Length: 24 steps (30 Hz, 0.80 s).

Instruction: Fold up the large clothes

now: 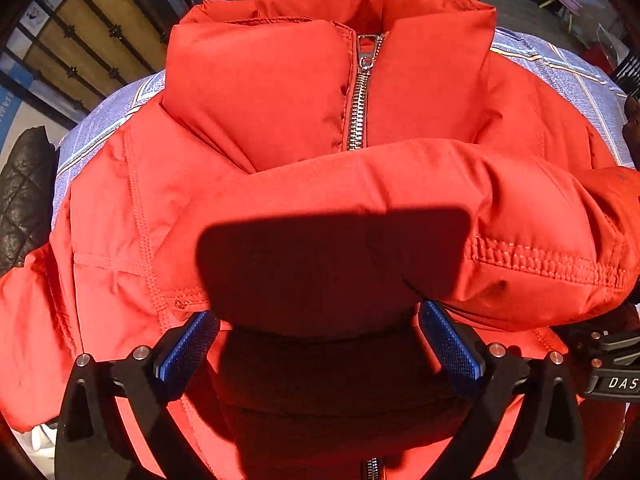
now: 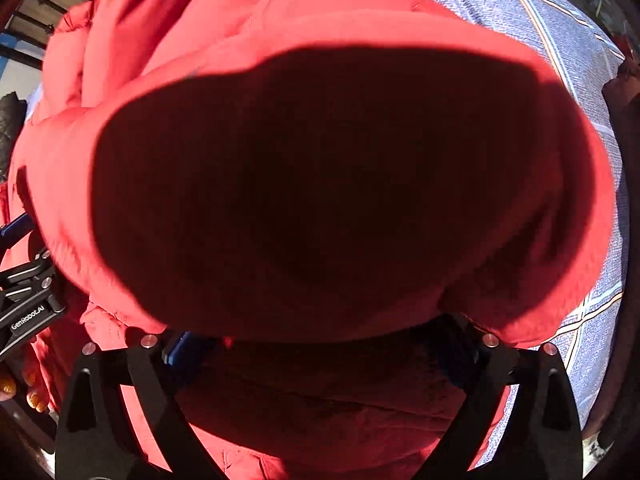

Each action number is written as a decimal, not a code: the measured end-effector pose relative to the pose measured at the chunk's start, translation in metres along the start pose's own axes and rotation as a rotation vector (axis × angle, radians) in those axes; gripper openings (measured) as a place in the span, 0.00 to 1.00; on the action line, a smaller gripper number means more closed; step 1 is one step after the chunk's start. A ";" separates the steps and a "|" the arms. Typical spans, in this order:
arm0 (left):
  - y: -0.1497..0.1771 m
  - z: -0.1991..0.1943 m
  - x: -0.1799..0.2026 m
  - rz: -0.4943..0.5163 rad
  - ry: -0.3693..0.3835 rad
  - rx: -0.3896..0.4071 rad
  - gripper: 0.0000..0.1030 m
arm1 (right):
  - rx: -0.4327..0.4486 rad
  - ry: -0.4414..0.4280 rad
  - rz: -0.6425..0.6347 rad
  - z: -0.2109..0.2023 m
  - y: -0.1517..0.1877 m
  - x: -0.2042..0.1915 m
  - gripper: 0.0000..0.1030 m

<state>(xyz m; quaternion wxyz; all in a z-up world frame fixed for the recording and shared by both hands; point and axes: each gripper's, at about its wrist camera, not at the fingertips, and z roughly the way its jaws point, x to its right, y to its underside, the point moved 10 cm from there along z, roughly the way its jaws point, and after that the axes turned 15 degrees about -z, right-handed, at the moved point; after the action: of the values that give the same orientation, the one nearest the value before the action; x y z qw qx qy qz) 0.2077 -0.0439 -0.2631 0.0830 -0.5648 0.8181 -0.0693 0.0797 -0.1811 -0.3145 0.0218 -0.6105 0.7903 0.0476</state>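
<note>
A red puffer jacket (image 1: 256, 92) lies front up on a blue plaid sheet (image 1: 560, 68), collar away from me, silver zipper (image 1: 358, 108) closed. One sleeve (image 1: 400, 188) is folded across the chest, its cuff (image 1: 540, 276) at the right. My left gripper (image 1: 318, 336) is open, its blue pads (image 1: 188, 344) on either side of a puffy fold of that sleeve. In the right wrist view my right gripper (image 2: 320, 352) is open against a bulging red fold of the jacket (image 2: 320, 184), which hides most of its pads. The right gripper's body also shows in the left wrist view (image 1: 612, 364).
A black metal bed rail (image 1: 72, 60) runs behind the jacket. A black quilted item (image 1: 24, 192) lies at the left edge. The plaid sheet (image 2: 540, 20) stretches to the right of the jacket. A foot with painted nails (image 2: 24, 392) shows at the lower left.
</note>
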 end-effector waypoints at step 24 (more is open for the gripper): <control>0.032 -0.050 -0.097 -0.163 0.028 0.079 0.92 | 0.267 -0.027 0.130 -0.078 0.026 0.023 0.95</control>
<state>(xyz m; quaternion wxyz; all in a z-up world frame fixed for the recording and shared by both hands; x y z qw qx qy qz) 0.2015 0.0595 -0.2152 0.0877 -0.6246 0.7673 -0.1159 0.0509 -0.2049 -0.2374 0.1102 -0.5491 0.8270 -0.0484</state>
